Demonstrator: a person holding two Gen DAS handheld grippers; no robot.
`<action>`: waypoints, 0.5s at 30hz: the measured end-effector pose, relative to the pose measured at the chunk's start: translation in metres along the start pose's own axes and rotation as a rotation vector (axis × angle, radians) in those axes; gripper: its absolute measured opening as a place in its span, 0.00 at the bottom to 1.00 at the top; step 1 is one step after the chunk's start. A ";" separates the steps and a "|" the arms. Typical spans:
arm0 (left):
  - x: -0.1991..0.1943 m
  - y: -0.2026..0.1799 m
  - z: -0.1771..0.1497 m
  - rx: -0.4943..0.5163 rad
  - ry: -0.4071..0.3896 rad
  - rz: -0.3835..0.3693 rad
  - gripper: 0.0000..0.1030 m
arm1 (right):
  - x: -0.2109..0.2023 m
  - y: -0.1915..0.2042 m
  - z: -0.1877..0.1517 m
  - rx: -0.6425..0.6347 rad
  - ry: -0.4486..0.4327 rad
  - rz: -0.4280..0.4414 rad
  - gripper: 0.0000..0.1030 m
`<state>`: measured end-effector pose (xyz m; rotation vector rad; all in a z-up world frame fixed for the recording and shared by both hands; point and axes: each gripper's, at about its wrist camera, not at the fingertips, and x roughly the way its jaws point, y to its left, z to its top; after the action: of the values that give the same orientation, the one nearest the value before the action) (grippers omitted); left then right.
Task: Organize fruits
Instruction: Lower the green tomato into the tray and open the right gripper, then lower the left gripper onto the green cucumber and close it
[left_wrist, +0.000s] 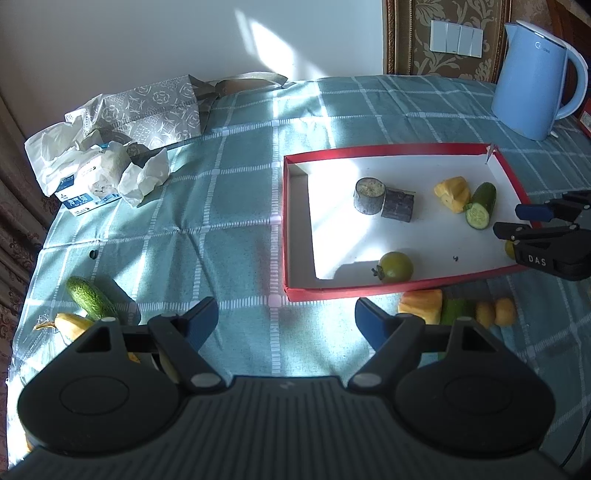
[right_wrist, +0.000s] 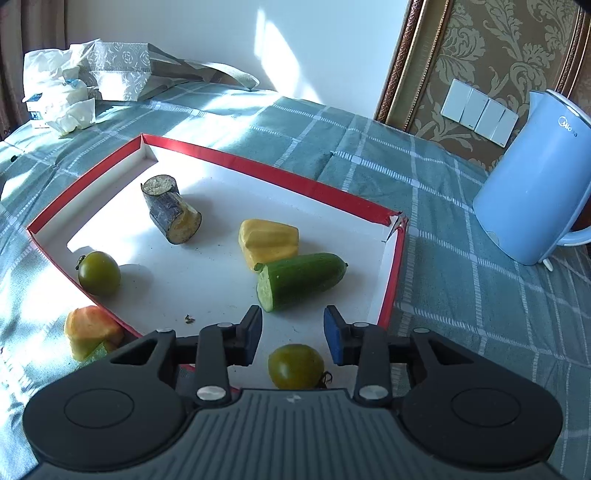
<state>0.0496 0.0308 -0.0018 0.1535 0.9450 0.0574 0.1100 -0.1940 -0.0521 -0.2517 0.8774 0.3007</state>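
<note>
Teal checked tablecloth (left_wrist: 236, 236) covers the tabletop, sunlit, with a white wall behind. We hold the left gripper (left_wrist: 286, 317) with fingers spread wide over bare cloth near the front edge, nothing between them. Right gripper (right_wrist: 293, 332) has its fingers parted; a green tomato (right_wrist: 295, 365) lies on the tray floor just behind the pads, and neither pad touches it. That tomato is inside the red-rimmed tray (right_wrist: 258, 168), at its near right corner. Also in the tray: a cut cucumber half (right_wrist: 301, 278) touching a yellow fruit chunk (right_wrist: 267, 242), two dark-skinned cut cylinders (right_wrist: 170, 210) touching each other, and a second green tomato (right_wrist: 99, 273) at the near left rim. Outside the tray's front rim lies a yellow-orange chunk (left_wrist: 423, 304) and small yellow pieces (left_wrist: 495, 312). A whole cucumber (left_wrist: 90, 297) sits at the tabletop's left edge. Blue kettle (left_wrist: 532, 74) stands at the far right corner.
</note>
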 end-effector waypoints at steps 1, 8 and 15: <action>0.000 -0.001 0.000 0.003 0.000 -0.004 0.77 | -0.006 -0.001 0.000 0.006 -0.012 -0.003 0.37; 0.005 -0.015 -0.001 0.033 0.012 -0.024 0.80 | -0.052 -0.006 -0.009 0.041 -0.085 -0.006 0.42; 0.014 -0.029 -0.004 0.042 0.047 -0.059 0.80 | -0.082 -0.005 -0.031 0.055 -0.086 0.001 0.45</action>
<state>0.0541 0.0046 -0.0194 0.1631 0.9979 -0.0136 0.0404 -0.2222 -0.0062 -0.1861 0.7995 0.2862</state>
